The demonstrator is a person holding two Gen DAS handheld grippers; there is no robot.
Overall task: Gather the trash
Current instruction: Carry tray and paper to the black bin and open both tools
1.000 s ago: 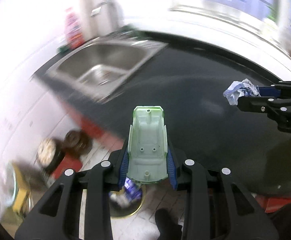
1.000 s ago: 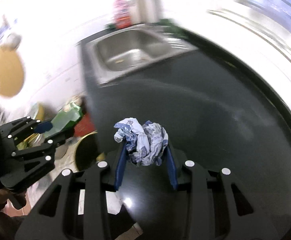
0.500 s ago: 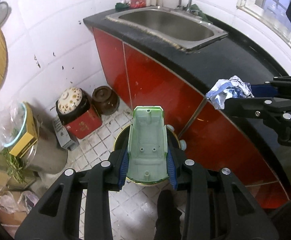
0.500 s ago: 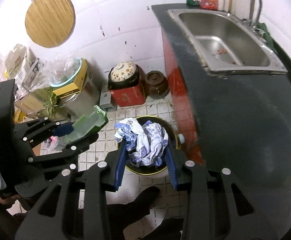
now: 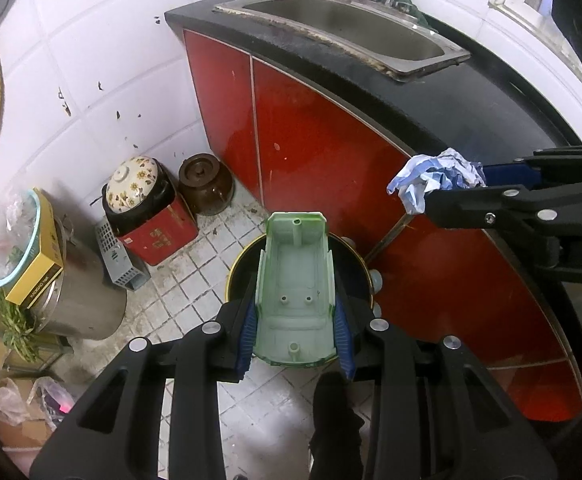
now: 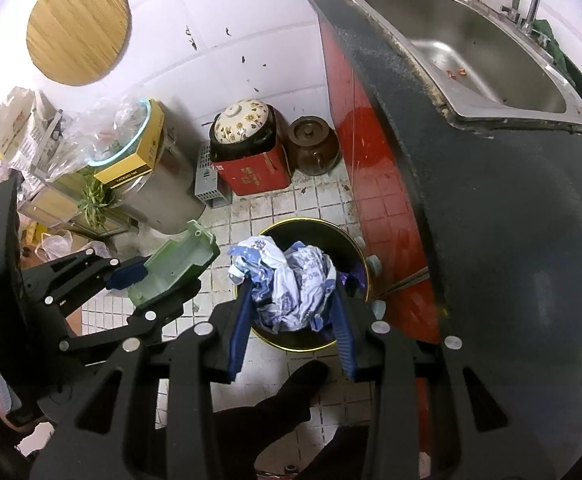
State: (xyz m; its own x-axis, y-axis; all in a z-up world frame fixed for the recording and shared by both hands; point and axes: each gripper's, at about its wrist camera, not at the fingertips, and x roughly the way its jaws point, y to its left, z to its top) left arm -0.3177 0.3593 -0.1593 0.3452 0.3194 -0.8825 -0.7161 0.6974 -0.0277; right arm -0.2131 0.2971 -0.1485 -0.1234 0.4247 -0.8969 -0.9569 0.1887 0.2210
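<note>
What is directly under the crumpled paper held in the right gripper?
Under the crumpled paper in the right gripper is the open black bin with a yellow rim, on the tiled floor. The paper and fingers hide most of its inside; only something purple shows.

Both loaded tongs (image 5: 295, 320) (image 6: 291, 312) now off the counter, over the bin (image 6: 355, 248).
</note>
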